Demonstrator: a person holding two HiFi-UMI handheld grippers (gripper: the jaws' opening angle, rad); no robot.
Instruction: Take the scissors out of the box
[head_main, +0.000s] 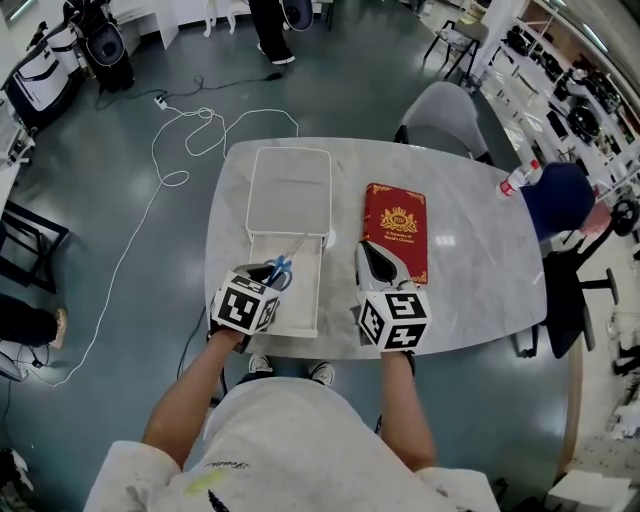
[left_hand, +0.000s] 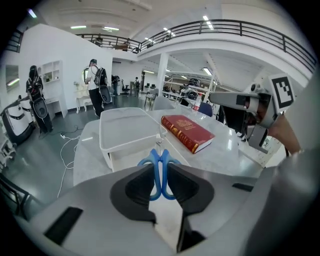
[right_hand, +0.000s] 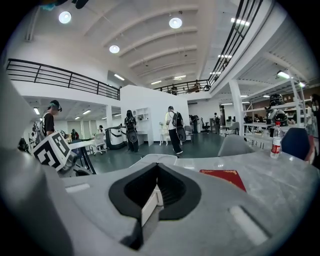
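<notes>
The scissors (head_main: 282, 268) have blue handles, and my left gripper (head_main: 262, 274) is shut on those handles over the open white box (head_main: 318, 292). In the left gripper view the handles (left_hand: 160, 170) are pinched between the dark jaws and the blades point away toward the box's flat lid (left_hand: 127, 127). Whether the blades still touch the box floor I cannot tell. My right gripper (head_main: 368, 258) hovers just right of the box, at the near corner of a red book (head_main: 396, 228). It is shut (right_hand: 157, 182) with nothing held.
The lid (head_main: 288, 190) lies open beyond the box on the marble table (head_main: 470, 270). A water bottle (head_main: 515, 180) stands at the far right edge. A grey chair (head_main: 440, 115) and a blue chair (head_main: 560, 200) stand around the table. Cables trail over the floor at left.
</notes>
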